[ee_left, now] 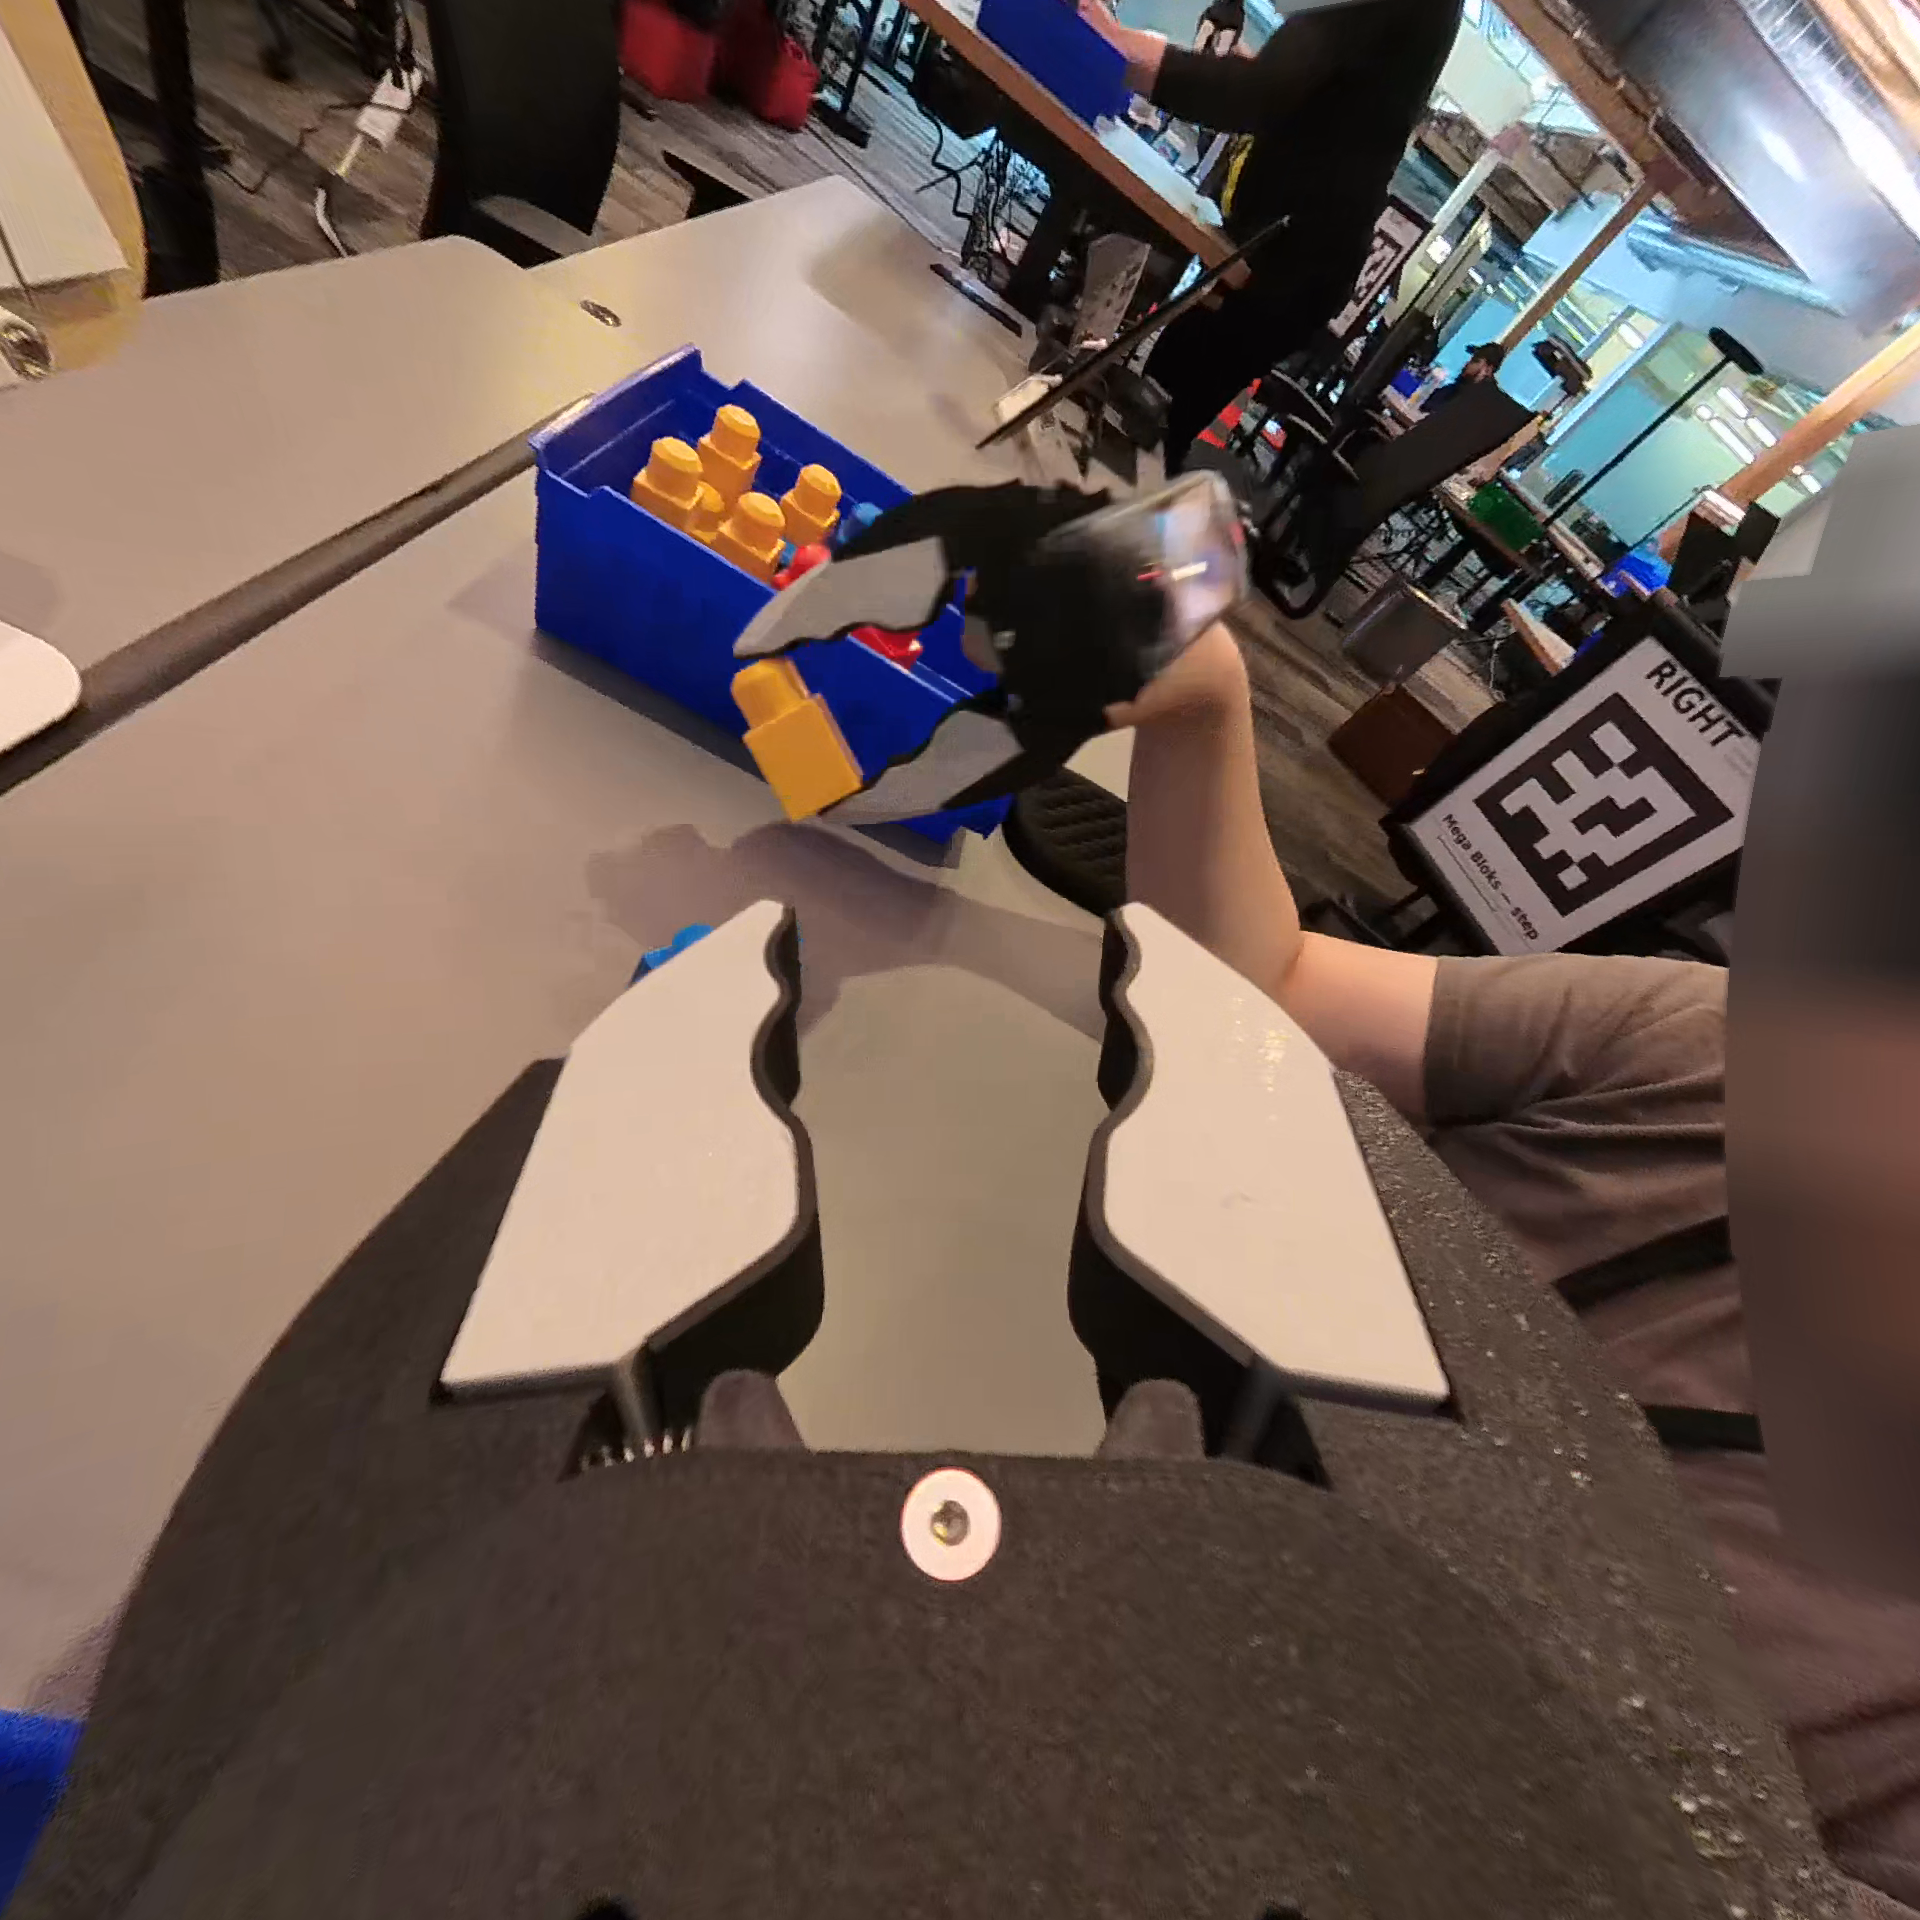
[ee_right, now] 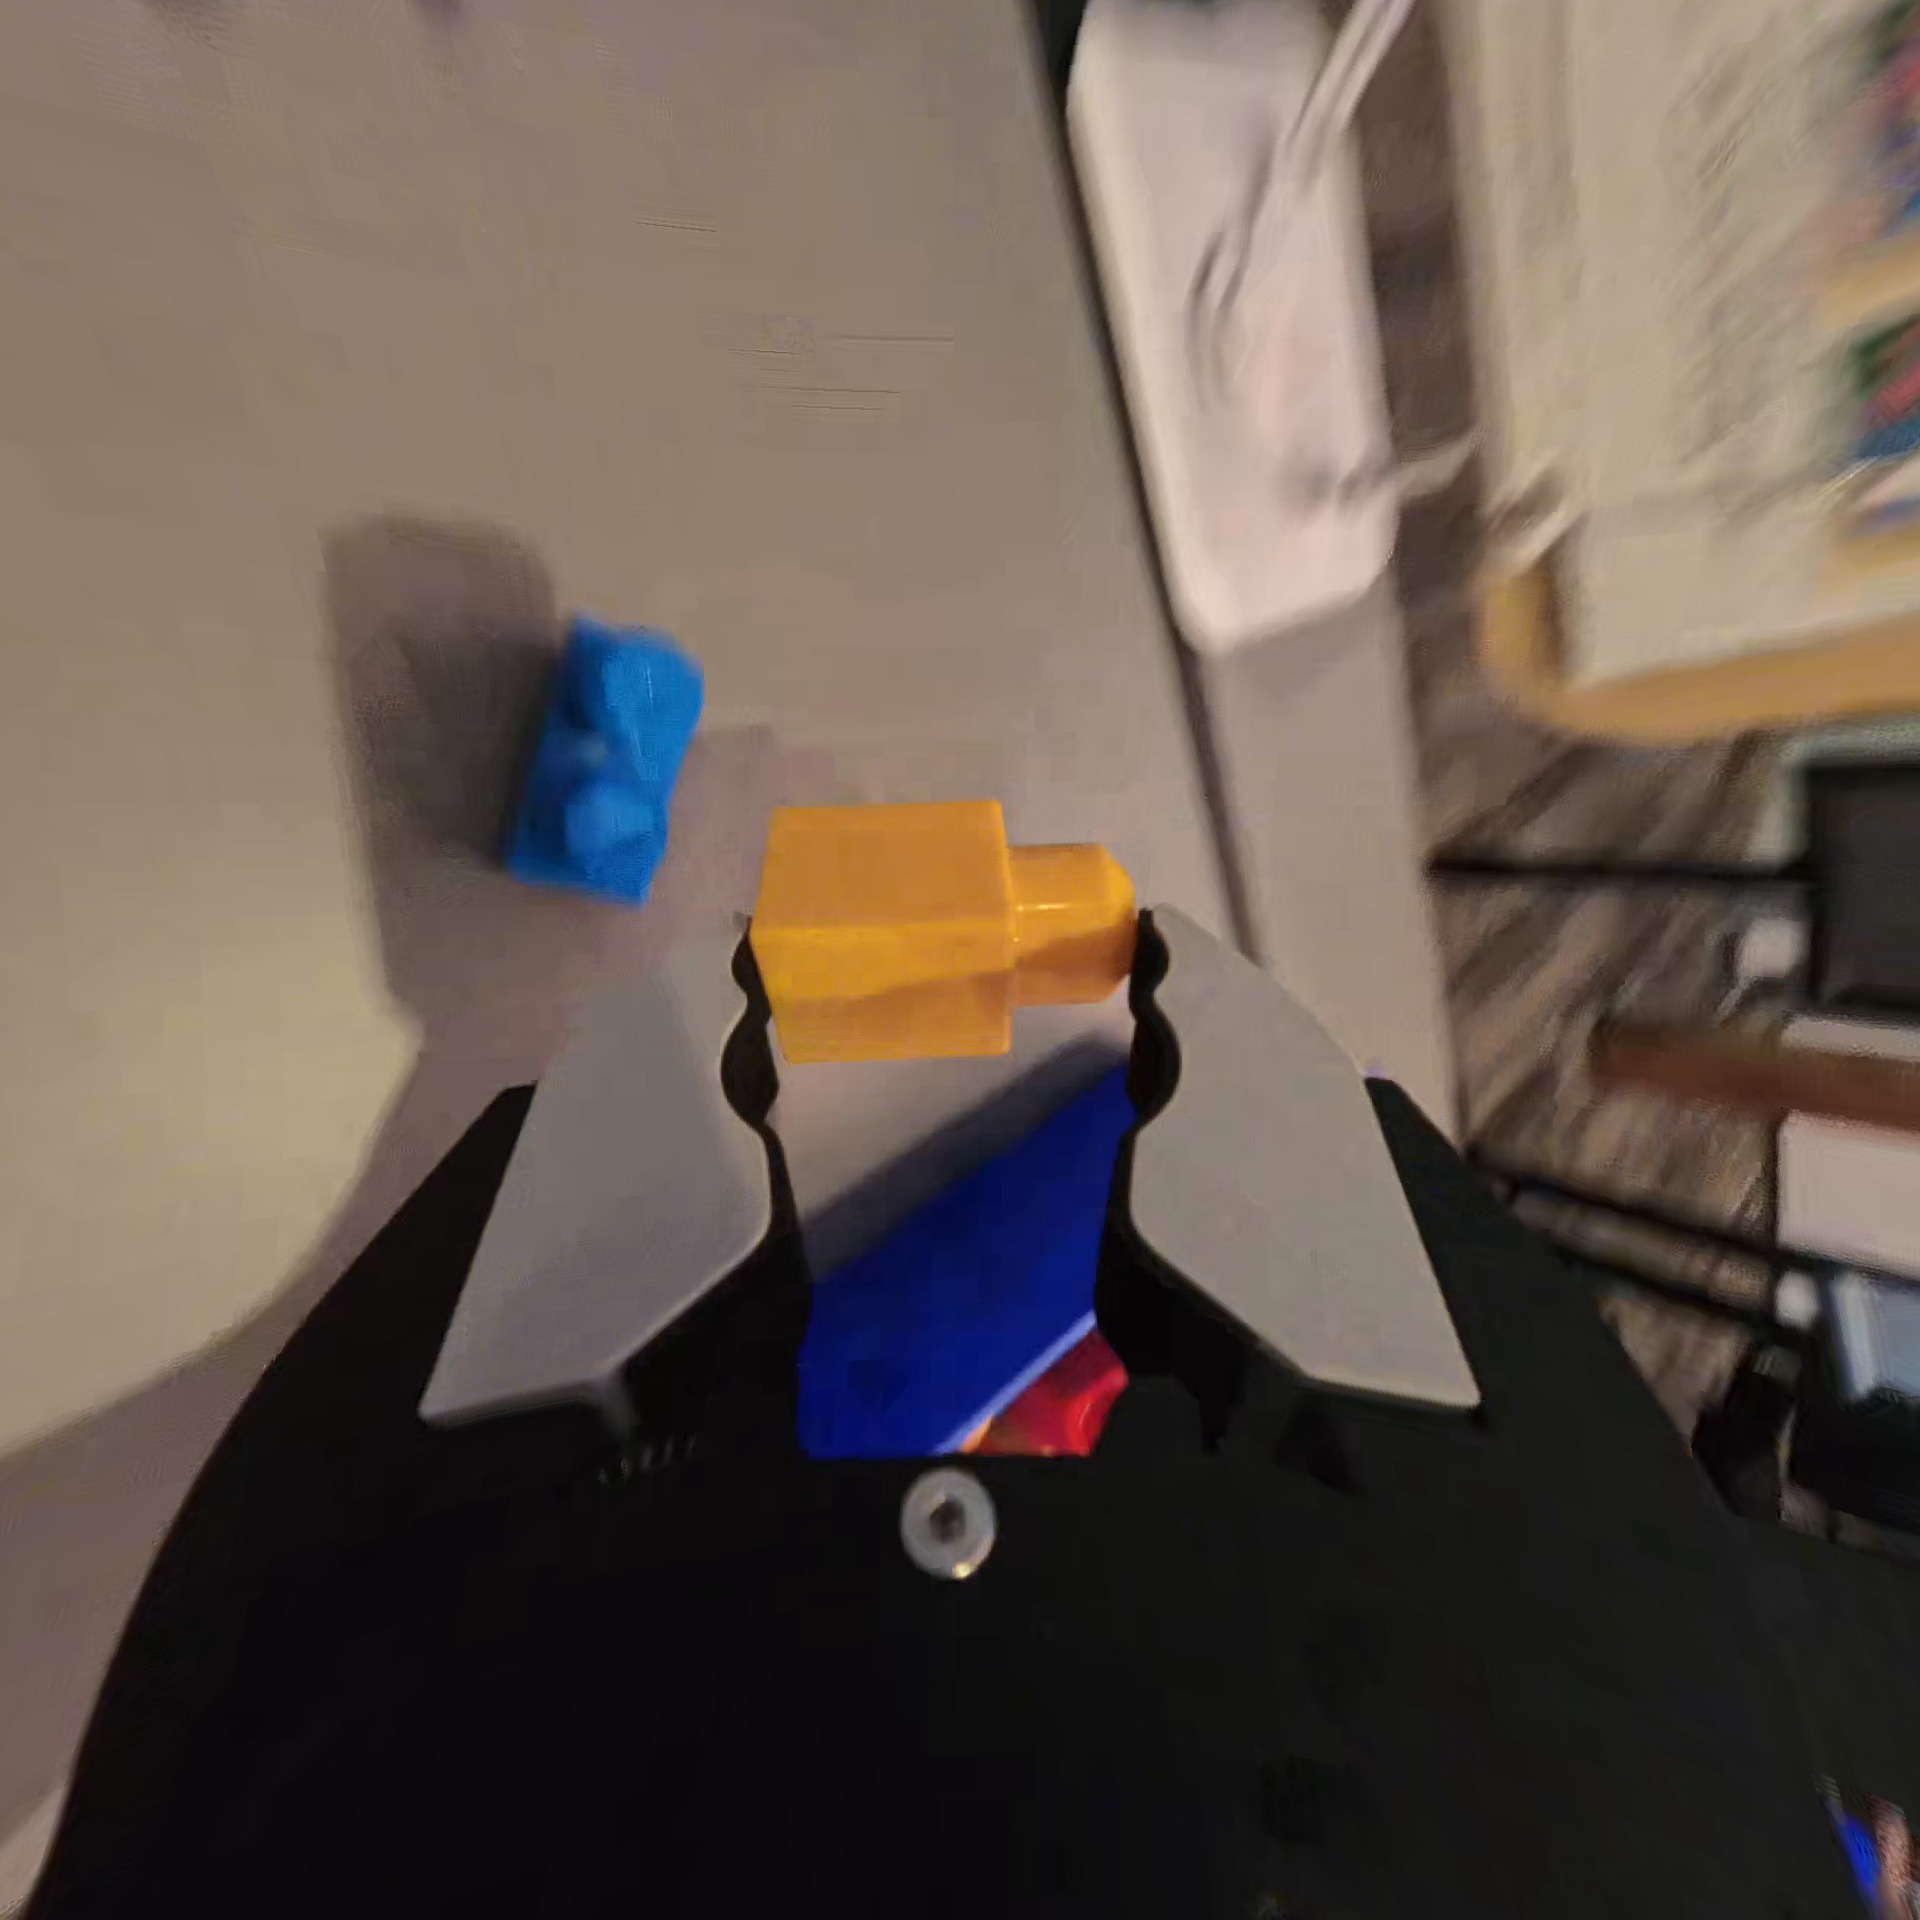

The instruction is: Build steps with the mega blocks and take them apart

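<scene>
Your left gripper [ee_left: 948, 940] has a black, grainy body and two pale grey fingers [ee_left: 665, 1143] with wavy black inner pads — one silver screw [ee_left: 950, 1524] sits in a white washer at its centre. Your right gripper [ee_right: 943, 935] matches it: black body, grey fingers [ee_right: 1268, 1174], a silver screw [ee_right: 947, 1523]. You wear a grey-brown short sleeve [ee_left: 1558, 1060].

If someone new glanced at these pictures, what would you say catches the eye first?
The yellow block held sideways in the right gripper, above the grey table. Next, the blue bin of yellow and red blocks behind it, and a lone blue block lying on the table. The left gripper hangs open and empty.
</scene>
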The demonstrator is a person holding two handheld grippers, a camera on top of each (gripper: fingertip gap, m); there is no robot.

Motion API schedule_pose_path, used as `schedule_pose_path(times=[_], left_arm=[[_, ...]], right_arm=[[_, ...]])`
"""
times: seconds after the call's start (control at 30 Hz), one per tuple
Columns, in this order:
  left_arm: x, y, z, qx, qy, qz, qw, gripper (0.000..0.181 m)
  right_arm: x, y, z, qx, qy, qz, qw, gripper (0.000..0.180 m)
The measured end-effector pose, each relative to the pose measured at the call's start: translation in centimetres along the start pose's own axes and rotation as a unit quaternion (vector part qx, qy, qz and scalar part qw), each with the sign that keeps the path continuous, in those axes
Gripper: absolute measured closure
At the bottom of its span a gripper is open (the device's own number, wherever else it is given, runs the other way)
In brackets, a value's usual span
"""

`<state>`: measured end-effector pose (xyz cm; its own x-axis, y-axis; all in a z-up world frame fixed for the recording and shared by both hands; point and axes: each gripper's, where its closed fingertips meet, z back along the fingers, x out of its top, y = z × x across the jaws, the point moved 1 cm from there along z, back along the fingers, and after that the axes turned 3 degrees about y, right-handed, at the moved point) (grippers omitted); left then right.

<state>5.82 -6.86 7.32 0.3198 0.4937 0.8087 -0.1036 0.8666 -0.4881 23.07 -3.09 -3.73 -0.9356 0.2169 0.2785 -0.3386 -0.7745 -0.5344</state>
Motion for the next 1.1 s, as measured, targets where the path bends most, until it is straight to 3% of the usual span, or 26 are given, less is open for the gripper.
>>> schedule_pose_path(times=[0.07,0.17,0.5,0.63,0.87,1.03,1.1], left_arm=[[-0.3,0.0,-0.1,0.009,0.013,-0.008,1.0,0.125],[-0.5,0.1,-0.2,0.027,0.026,-0.023,0.999,0.126],[-0.3,-0.4,1.0,0.033,0.019,-0.03,0.999,0.126],[-0.2,-0.5,1.6,0.035,0.014,-0.03,0.999,0.126],[0.4,-1.1,3.3,0.045,-0.009,-0.04,0.998,0.126],[0.9,-1.5,4.7,0.056,-0.03,-0.052,0.997,0.126],[1.3,-1.7,5.5,0.062,-0.046,-0.07,0.995,0.126]], right_arm=[[-3.1,1.9,-2.0,0.063,0.093,0.004,0.994,0.112],[-5.2,4.1,-3.5,0.129,0.162,0.0,0.978,0.111],[-6.6,6.5,-6.0,0.209,0.202,-0.023,0.957,0.111],[-6.0,6.4,-6.2,0.211,0.182,-0.042,0.959,0.111],[0.9,7.1,-2.9,0.239,0.013,-0.047,0.97,0.111],[0.9,8.6,-5.7,0.275,0.079,-0.077,0.955,0.115],[0.9,8.8,-6.7,0.287,0.083,-0.086,0.951,0.14]])
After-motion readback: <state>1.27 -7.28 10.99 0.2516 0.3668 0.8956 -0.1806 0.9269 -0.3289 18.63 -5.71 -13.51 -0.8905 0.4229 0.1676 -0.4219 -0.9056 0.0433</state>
